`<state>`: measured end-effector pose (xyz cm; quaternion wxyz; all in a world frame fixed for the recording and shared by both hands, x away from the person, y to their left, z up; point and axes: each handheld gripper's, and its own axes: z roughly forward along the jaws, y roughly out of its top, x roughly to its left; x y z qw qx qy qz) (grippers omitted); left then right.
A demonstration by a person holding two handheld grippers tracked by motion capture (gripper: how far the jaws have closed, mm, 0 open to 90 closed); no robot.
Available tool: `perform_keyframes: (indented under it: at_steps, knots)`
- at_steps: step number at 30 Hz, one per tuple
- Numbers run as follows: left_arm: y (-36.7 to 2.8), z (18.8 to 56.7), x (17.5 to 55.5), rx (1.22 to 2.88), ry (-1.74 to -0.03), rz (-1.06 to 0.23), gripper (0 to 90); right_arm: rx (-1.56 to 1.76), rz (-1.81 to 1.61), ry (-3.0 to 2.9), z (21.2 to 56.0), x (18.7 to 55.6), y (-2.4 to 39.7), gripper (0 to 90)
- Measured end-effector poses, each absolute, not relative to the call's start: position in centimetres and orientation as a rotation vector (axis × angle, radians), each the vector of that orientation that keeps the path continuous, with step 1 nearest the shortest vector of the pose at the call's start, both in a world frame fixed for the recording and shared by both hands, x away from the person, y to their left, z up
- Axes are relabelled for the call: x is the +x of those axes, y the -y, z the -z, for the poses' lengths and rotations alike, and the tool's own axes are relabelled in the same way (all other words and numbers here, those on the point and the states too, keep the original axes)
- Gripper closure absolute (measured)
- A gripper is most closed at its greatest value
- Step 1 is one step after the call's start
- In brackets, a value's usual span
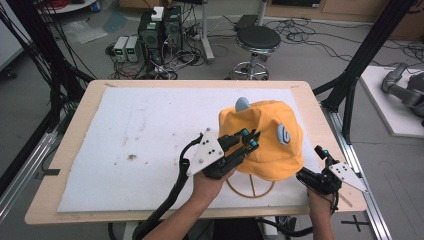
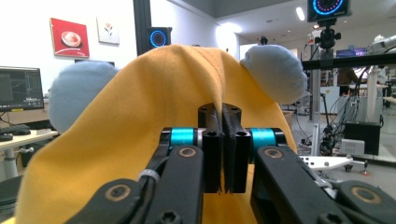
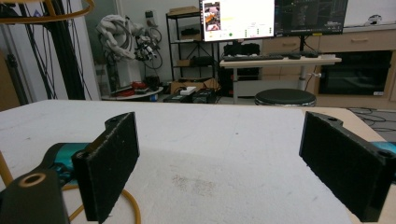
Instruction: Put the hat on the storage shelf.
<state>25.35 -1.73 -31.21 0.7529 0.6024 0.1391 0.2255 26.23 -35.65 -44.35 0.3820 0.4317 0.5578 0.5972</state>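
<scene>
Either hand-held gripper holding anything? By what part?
The left hand-held gripper is shut on the yellow hat, pinching a fold of fabric on its near side. The right hand-held gripper is open and holds nothing.

A wooden table (image 1: 80,125) carries a white mat (image 1: 150,135); a wooden ring stand (image 1: 250,187) stands near its front edge.

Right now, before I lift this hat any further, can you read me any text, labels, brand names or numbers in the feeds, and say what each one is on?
No text is readable in these pictures.
Yellow hat: no lettering visible; a blue patch on its side bears a shape too blurred to read.
Lit monitor in the right gripper view: content too small to read.
Dark monitor in the left gripper view: too blurred.
Grey plate on the left gripper: only dots.
</scene>
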Motion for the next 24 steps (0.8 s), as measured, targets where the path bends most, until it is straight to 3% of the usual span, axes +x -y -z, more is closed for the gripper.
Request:
perform_keyframes:
  at_steps: [3, 7, 14, 19, 24]
  knots:
    - [1.4, 31.3, 25.4, 1.319, -0.309, -0.492, 76.8, 1.105, -1.524, -1.422, 44.4, 26.2, 35.7, 11.8]
    - [1.1, 31.2, 25.5, 1.302, -0.326, -0.508, 55.1, 1.101, -1.523, -1.425, 44.4, 26.2, 35.6, 11.8]
    - [-1.5, 30.8, 25.2, 1.248, -0.373, -0.606, 25.3, 1.102, -1.534, -1.422, 44.4, 26.2, 35.7, 11.8]
    - [-4.5, 30.5, 25.5, 1.233, -0.414, -0.676, 19.1, 1.098, -1.544, -1.414, 44.3, 26.2, 35.6, 11.8]
    - [-9.4, 30.4, 26.0, 1.217, -0.493, -0.761, 18.6, 1.087, -1.541, -1.425, 44.4, 26.2, 35.4, 11.8]
